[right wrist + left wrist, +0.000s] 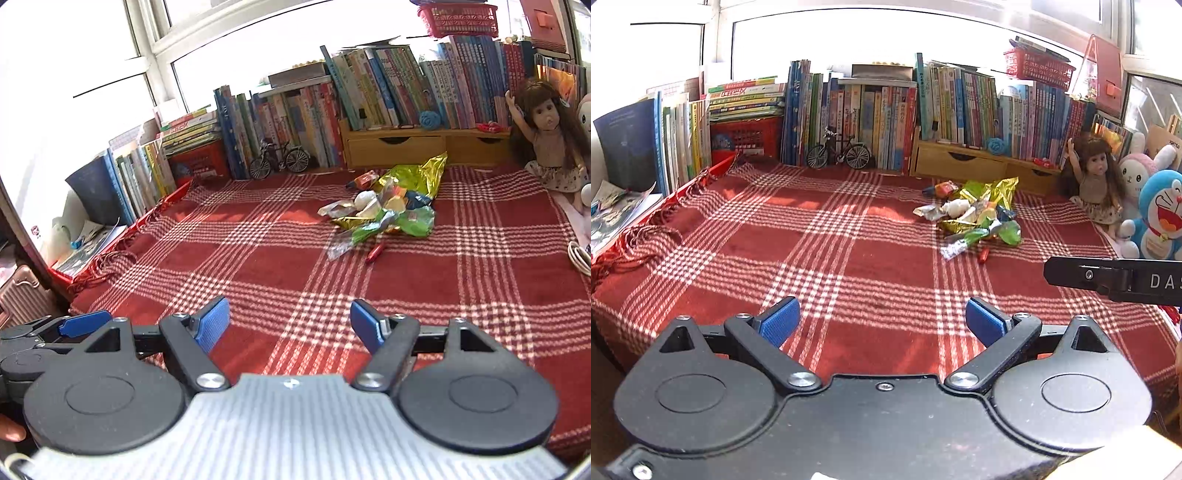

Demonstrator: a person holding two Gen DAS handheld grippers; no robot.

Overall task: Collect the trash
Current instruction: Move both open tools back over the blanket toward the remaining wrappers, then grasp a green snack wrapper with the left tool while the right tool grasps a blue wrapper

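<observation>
Two hand-held black grippers with blue-padded fingers hover over a red-and-white plaid woven blanket (849,258), the left gripper (882,321) and the right gripper (290,321) both spread wide and holding nothing. The heap of crumpled foil and plastic wrappers (388,210) lies far ahead, near a long-haired doll (550,140); beside it rests a small red item (375,253), perhaps a sweet.
</observation>
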